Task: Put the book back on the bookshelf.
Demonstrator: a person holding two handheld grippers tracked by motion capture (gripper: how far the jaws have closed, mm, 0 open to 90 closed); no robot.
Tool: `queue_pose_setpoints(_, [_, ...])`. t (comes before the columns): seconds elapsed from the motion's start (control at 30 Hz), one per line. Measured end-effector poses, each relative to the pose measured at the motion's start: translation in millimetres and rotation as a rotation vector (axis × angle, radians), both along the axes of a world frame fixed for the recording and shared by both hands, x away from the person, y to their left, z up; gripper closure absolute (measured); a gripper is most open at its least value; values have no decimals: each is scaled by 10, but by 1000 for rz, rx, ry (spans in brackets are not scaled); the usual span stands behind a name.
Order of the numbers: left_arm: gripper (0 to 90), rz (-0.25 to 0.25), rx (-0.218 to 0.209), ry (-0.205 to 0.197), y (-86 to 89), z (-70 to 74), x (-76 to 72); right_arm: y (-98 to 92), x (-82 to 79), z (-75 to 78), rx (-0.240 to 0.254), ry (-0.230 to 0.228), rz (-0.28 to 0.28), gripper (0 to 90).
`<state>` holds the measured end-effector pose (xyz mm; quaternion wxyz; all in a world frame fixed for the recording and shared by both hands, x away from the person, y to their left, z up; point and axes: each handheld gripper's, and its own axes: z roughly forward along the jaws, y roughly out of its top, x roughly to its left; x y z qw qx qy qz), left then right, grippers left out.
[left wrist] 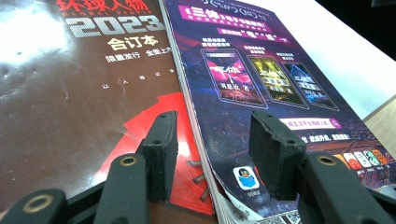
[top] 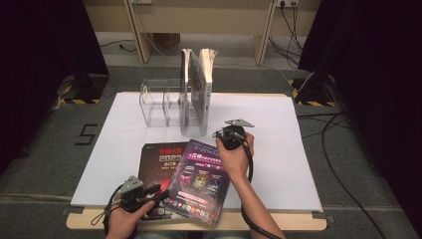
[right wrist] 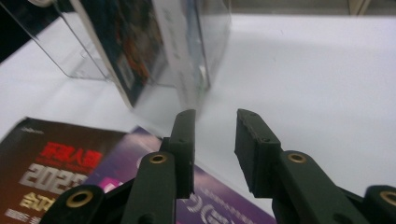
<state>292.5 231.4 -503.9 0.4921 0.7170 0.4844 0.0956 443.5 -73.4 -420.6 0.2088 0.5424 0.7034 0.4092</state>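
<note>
Lying flat near the front edge of the white table sheet [top: 278,149]: purple magazine [top: 199,181], tilted, overlapping the right side of the dark magazine [top: 158,164] with the red "2023" cover. Sitting at about 6 o'clock from the clear acrylic rack [top: 159,102], well apart from it.

Hovering low at the purple magazine's top right corner, roughly 1 o'clock from its middle: right gripper [right wrist: 215,135]. Standing partly open with nothing between the jaws, pads clear of the paper; pointing toward 12 o'clock, at the foot of the upright books [top: 199,89] in the rack. Showing in the right gripper view: the purple cover just beneath the jaws, white sheet ahead, rack and book covers blurred at 11 o'clock.

Resting at about 7 o'clock from the purple magazine, at the near edge: left gripper [left wrist: 210,154]. Also standing partly open, gripping nothing, straddling the seam where the purple magazine's left edge is lying over the dark one, with the left pad over the red-and-dark cover and the right pad over the purple cover. Whether the pads are touching the covers cannot be told.

Standing at 12 o'clock on the sheet: two thick books upright in the rack's right end, spare compartments at the left.
</note>
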Motion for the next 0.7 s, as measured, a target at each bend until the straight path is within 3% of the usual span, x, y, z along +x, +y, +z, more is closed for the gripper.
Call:
queue_pose_setpoints(0.23, [517,-16,6,8,-27,-7,23,-223,4,-210,-8,102,-42,678])
queue_pose_setpoints(0.7, [514,-23,10,22,-41,-29,40,-488,30,-450,-9,211,-79,641])
